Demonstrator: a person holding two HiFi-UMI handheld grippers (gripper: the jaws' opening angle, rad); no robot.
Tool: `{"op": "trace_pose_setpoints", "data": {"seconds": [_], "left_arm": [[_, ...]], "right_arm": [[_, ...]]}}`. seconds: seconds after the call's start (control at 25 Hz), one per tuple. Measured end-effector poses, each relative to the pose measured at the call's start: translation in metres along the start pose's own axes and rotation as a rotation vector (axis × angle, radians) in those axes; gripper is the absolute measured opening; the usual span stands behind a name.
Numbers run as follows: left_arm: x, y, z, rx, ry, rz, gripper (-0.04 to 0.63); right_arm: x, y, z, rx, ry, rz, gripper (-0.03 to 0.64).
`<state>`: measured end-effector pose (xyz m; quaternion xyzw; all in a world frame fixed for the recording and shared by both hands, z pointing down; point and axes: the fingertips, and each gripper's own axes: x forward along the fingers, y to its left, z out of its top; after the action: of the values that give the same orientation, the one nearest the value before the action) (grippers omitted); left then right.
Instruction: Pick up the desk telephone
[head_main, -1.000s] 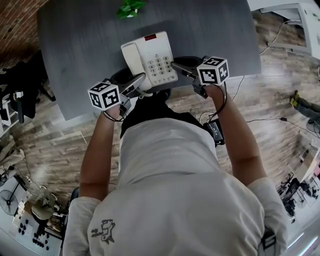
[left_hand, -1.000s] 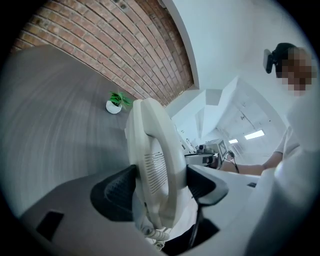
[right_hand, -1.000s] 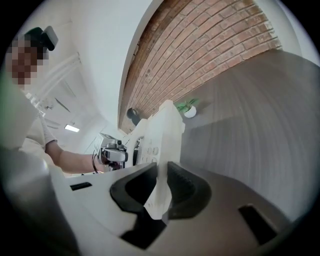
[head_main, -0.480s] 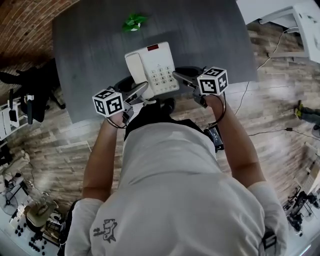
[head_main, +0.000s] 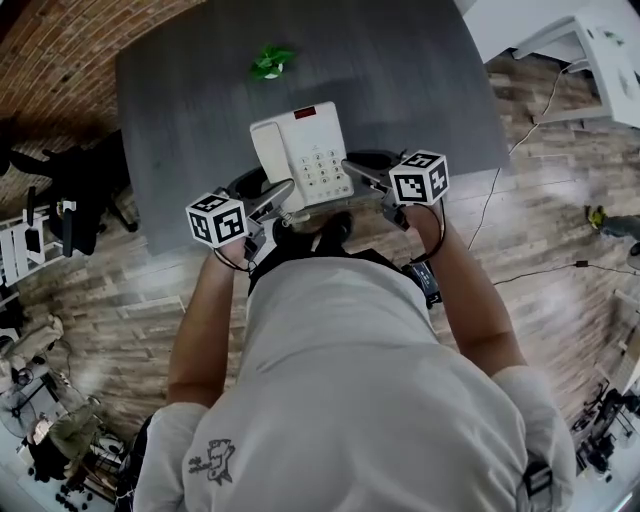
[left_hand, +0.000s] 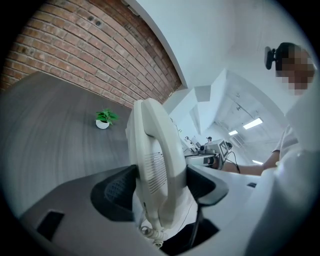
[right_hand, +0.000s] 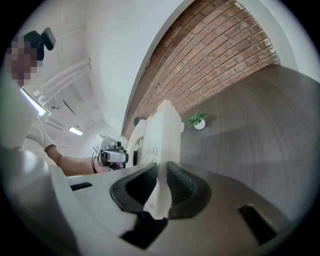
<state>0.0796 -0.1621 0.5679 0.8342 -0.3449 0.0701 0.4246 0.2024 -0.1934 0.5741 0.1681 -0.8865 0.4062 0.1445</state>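
A white desk telephone (head_main: 304, 156) with keypad and handset hangs above the front edge of the grey desk (head_main: 190, 110), held from both sides. My left gripper (head_main: 281, 193) is shut on its handset side; in the left gripper view the handset (left_hand: 155, 170) fills the space between the dark pads (left_hand: 115, 190). My right gripper (head_main: 358, 168) is shut on the phone's thin right edge (right_hand: 160, 192), seen end-on in the right gripper view. The phone body (right_hand: 157, 132) tilts up ahead of the jaws.
A small green plant (head_main: 270, 61) in a white pot stands at the back of the desk, also visible as the plant (left_hand: 104, 119) and the plant (right_hand: 199, 120). A brick wall (left_hand: 75, 45) lies beyond. Wooden floor with cables (head_main: 540, 270) surrounds the desk.
Both grippers have risen with the phone between them, and the phone has come nearer the desk's front edge. The head camera has shifted, so more of the desk shows.
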Motion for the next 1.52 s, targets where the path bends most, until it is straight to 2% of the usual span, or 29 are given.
{"op": "trace_pose_setpoints", "data": {"seconds": [0.24,0.44,0.6,0.76,1.12,1.36,1.52], "left_arm": [[-0.018,0.006,0.003,0.013,0.0,-0.002,0.331],[-0.063,0.021,0.001,0.029,-0.013,-0.014,0.331],[-0.069,0.021,0.004,0.038,-0.011,-0.028,0.331],[-0.109,0.032,-0.002,0.065,-0.004,-0.048,0.33],[-0.145,0.039,-0.005,0.077,0.014,-0.083,0.33],[-0.17,0.049,-0.021,0.08,0.048,-0.092,0.33],[-0.187,0.046,-0.035,0.071,0.037,-0.104,0.33]], "right_arm": [[0.013,0.014,0.001,-0.004,-0.01,-0.003,0.067],[0.044,0.049,-0.004,-0.016,-0.022,-0.018,0.067],[0.046,0.056,-0.001,-0.017,-0.04,-0.027,0.067],[0.071,0.09,-0.013,-0.019,-0.064,-0.048,0.067],[0.089,0.123,-0.019,-0.009,-0.11,-0.086,0.066],[0.107,0.143,-0.037,-0.003,-0.105,-0.101,0.066],[0.11,0.16,-0.053,-0.001,-0.103,-0.101,0.066]]}}
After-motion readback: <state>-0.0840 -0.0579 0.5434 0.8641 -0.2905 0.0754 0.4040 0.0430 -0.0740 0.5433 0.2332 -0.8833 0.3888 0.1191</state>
